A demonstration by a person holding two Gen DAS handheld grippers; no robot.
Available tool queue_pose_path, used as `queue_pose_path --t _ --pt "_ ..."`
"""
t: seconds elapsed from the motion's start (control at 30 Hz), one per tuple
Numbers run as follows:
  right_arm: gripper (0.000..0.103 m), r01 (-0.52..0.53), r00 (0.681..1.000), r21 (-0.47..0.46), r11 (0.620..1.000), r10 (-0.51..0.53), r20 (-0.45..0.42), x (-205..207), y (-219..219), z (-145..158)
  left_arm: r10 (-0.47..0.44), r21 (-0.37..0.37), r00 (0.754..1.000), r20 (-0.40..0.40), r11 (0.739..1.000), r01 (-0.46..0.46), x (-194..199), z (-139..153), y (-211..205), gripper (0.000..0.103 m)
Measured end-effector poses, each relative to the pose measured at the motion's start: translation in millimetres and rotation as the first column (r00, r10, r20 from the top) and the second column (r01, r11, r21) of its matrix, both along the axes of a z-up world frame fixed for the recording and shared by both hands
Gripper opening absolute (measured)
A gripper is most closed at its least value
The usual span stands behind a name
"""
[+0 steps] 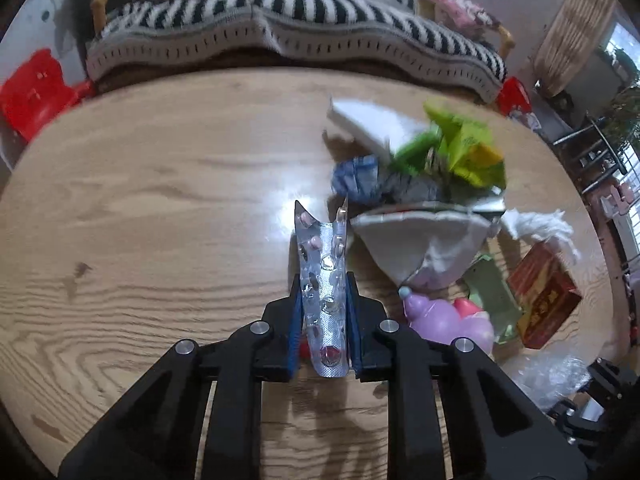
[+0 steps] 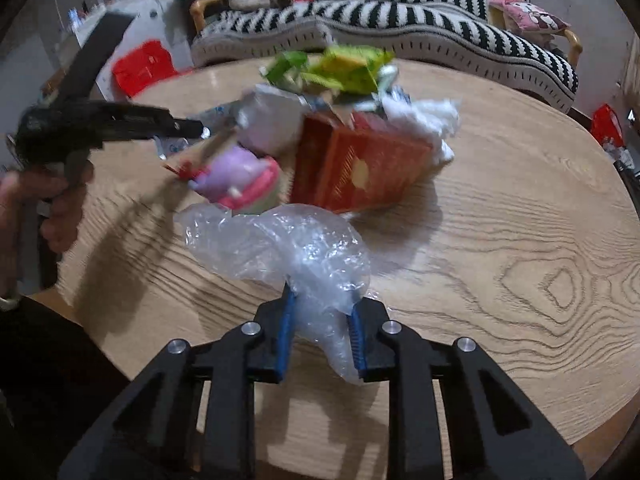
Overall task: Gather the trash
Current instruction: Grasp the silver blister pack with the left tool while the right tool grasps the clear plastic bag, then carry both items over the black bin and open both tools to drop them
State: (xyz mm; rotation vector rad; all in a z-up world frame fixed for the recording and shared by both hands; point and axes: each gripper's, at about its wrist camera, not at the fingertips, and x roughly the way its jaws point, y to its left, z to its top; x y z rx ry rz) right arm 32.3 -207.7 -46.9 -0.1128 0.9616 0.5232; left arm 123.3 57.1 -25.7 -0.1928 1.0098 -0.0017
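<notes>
The left gripper (image 1: pixel 323 320) sits low in the centre of its own view, its 2 blue-padded jaws pinching a silvery, bent foil blister pack of pills (image 1: pixel 323 280) that stands up between them, tip pointing toward the middle of the frame. Below it spreads the round light-wood table (image 1: pixel 160 200).

Right of centre, a heap of trash: a white folded paper sheet (image 1: pixel 368 120), crumpled green and yellow wrappers (image 1: pixel 464 144), a blue-and-white crumpled packet (image 1: pixel 356 178), a grey-white cloth-like wad (image 1: pixel 424 240), a lilac and pink plastic toy-shaped bottle (image 1: pixel 444 320), and a red cardboard box with gold print (image 1: pixel 544 300) at the right edge.

Over in the right wrist view, the right gripper (image 2: pixel 320 328) at bottom centre has its jaws closed on a crumpled clear plastic bag (image 2: pixel 288 248), which billows up toward mid-frame. The red box (image 2: pixel 356 168) and the lilac bottle (image 2: pixel 236 176) lie just beyond it, green wrappers (image 2: pixel 344 64) blurred on top. At the left edge, the person's left hand (image 2: pixel 56 204) grips the other tool's handle. A black-and-white striped sofa (image 2: pixel 400 20) fills the top.
</notes>
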Motion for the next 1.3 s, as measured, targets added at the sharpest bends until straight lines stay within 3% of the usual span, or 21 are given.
queue_pose_path --t 0.17,0.3,0.4,0.53,0.67,0.73,0.83,0.9,1.03,1.13,1.23,1.3 --pt "0.023 0.036 0.999 0.099 0.994 -0.040 0.037 -12.1 -13.5 19.3 0.026 0.003 0.998 0.061 1.000 -0.026 -17.8 18.8 8.8 0.018" --pt "0.023 0.083 0.994 0.131 0.988 -0.092 0.064 -17.4 -27.4 31.6 0.026 -0.020 0.996 0.091 1.000 -0.024 -27.3 31.9 6.8 0.017" --pt "0.023 0.135 0.985 0.163 0.977 -0.149 0.082 -29.5 -50.6 43.7 0.002 0.002 0.991 0.134 1.000 -0.003 -34.9 41.3 -6.0 0.017" --pt "0.023 0.272 0.949 0.177 0.946 -0.294 0.112 -42.4 -107.1 56.4 -0.107 0.005 0.978 0.180 0.994 0.108 -45.1 53.5 -52.0 0.017" --pt "0.023 0.437 0.883 0.161 0.885 -0.456 0.107 -56.7 -169.9 55.5 -0.276 0.028 0.935 0.222 0.961 0.277 -55.6 63.5 -130.2 0.017" --pt "0.023 0.534 0.829 0.141 0.833 -0.549 0.104 -66.4 -210.6 52.0 -0.363 0.024 0.903 0.230 0.930 0.368 -61.7 63.6 -171.2 0.017" --pt "0.023 0.646 0.750 0.122 0.754 -0.656 0.087 -80.2 -259.2 42.9 -0.510 0.008 0.831 0.220 0.853 0.522 -74.3 57.6 -247.9 0.017" --pt "0.023 0.731 0.672 0.116 0.673 -0.739 0.051 -94.7 -303.1 33.0 -0.575 0.005 0.787 0.224 0.808 0.589 -84.6 54.2 -286.8 0.017" --pt "0.023 0.834 0.549 0.092 0.545 -0.835 -0.029 -118.5 -361.7 11.4 -0.713 -0.041 0.669 0.210 0.678 0.734 -107.8 35.2 -373.4 0.017" --pt "0.023 0.894 0.448 0.077 0.441 -0.885 -0.125 -138.9 -405.4 -15.0 -0.778 -0.072 0.601 0.182 0.599 0.797 -122.0 16.1 -419.1 0.017" --pt "0.023 0.928 0.372 0.085 0.362 -0.902 -0.219 -155.2 -435.9 -41.2 -0.837 -0.096 0.525 0.154 0.516 0.851 -137.6 -4.2 -464.2 0.017" --pt "0.023 0.938 0.348 0.086 0.337 -0.901 -0.258 -164.3 -449.6 -53.3 -0.867 -0.102 0.483 0.119 0.473 0.875 -147.7 -22.7 -489.1 0.017"
